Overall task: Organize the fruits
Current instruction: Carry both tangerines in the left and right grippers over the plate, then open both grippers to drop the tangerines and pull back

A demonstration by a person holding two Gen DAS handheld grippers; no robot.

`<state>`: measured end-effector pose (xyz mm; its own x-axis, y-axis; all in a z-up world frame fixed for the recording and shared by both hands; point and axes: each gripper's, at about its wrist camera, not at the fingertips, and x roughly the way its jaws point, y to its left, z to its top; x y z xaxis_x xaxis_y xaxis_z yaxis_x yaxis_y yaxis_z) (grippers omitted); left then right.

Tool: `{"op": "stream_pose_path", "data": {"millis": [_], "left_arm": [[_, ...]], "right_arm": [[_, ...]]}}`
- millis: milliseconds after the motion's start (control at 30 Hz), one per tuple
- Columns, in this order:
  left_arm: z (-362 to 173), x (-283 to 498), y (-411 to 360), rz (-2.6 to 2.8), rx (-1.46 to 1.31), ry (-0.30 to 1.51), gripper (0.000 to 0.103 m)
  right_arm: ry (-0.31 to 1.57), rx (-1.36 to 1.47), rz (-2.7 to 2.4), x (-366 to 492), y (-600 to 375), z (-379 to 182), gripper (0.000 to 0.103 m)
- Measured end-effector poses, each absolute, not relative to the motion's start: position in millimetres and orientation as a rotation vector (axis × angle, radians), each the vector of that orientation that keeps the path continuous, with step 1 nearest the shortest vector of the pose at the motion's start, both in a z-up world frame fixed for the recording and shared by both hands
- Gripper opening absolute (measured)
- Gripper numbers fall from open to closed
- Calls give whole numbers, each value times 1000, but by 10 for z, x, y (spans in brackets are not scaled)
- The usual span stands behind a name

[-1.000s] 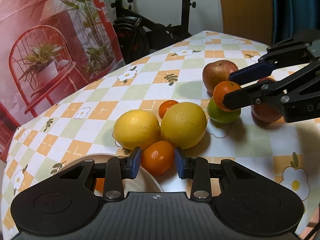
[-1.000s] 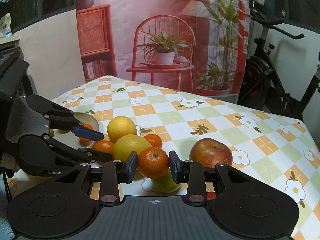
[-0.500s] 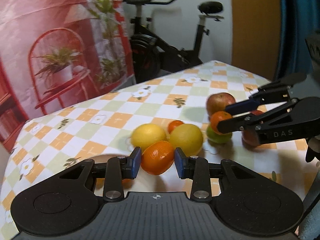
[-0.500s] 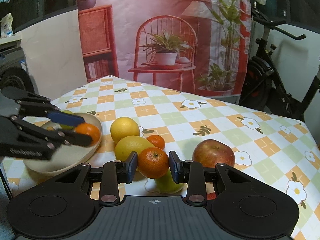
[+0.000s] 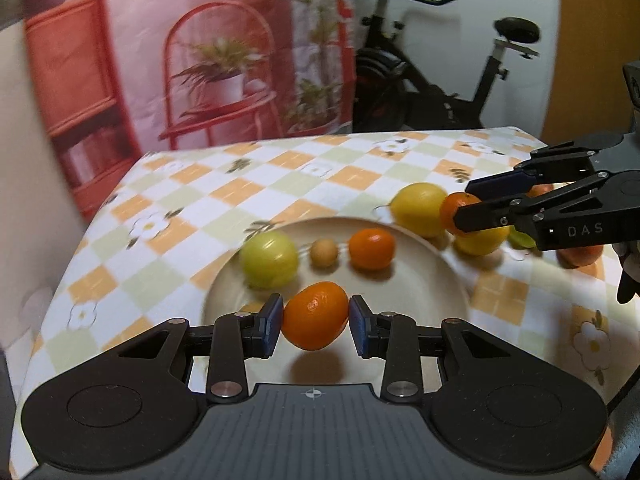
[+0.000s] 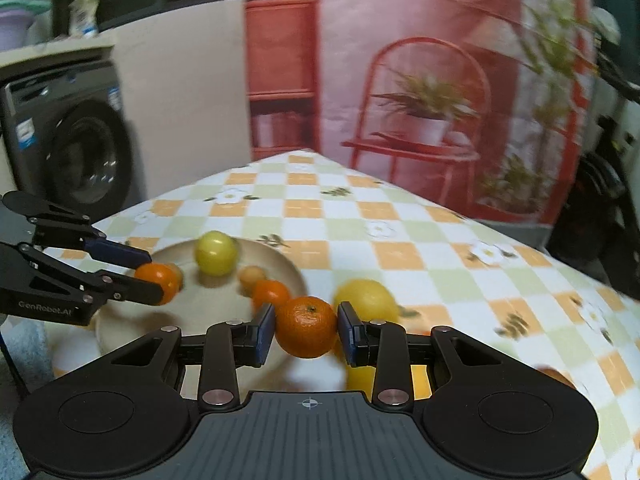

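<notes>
My left gripper point(image 5: 316, 322) is shut on an orange mandarin point(image 5: 315, 315) and holds it above the near part of a cream plate point(image 5: 432, 276). On the plate lie a green apple point(image 5: 270, 258), a small tan fruit point(image 5: 324, 253) and another mandarin point(image 5: 371, 249). My right gripper point(image 6: 306, 330) is shut on a second mandarin point(image 6: 306, 326), held over the table near the plate's right rim point(image 6: 288, 264). Two yellow lemons point(image 5: 418, 208) lie right of the plate. The left gripper also shows in the right wrist view point(image 6: 148, 276).
A checkered floral tablecloth point(image 5: 280, 184) covers the table. A red apple point(image 5: 580, 254) and a green fruit point(image 5: 520, 240) lie partly hidden behind my right gripper. An exercise bike point(image 5: 432, 92) stands behind the table, a washing machine point(image 6: 72, 148) to the left.
Both grippers swung left toward the plate with their mandarins. The left one has moved from the lemons to above the plate; the right one has left the red apple and green fruit.
</notes>
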<state>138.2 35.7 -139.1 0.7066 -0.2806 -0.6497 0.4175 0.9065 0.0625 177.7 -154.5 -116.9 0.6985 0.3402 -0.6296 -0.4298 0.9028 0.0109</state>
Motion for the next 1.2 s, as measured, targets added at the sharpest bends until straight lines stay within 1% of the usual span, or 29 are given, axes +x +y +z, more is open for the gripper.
{"op": "stream_pose_path", "data": {"millis": [333,600,1000,1067,1200], "left_arm": [[-1531,1411,562,-331,189,727,38],[-1558,1552,647,-304,154,712,38],[-1604,1715,685,-304,97,696,38],[-1605,1714,700,-304,86,699,41],[-1596,1703,730,-302,59,704,40]], "right_arm": [[730,-205,546,2004,-1013,-1343,31],[721,-300,612,2244,-765,-1481,31],[719,-327,632,2339,-711,-1612,32],[718,-315,632,2339,-723,-1610,32],[715,-286,629,2319,-772,-1583,34]]}}
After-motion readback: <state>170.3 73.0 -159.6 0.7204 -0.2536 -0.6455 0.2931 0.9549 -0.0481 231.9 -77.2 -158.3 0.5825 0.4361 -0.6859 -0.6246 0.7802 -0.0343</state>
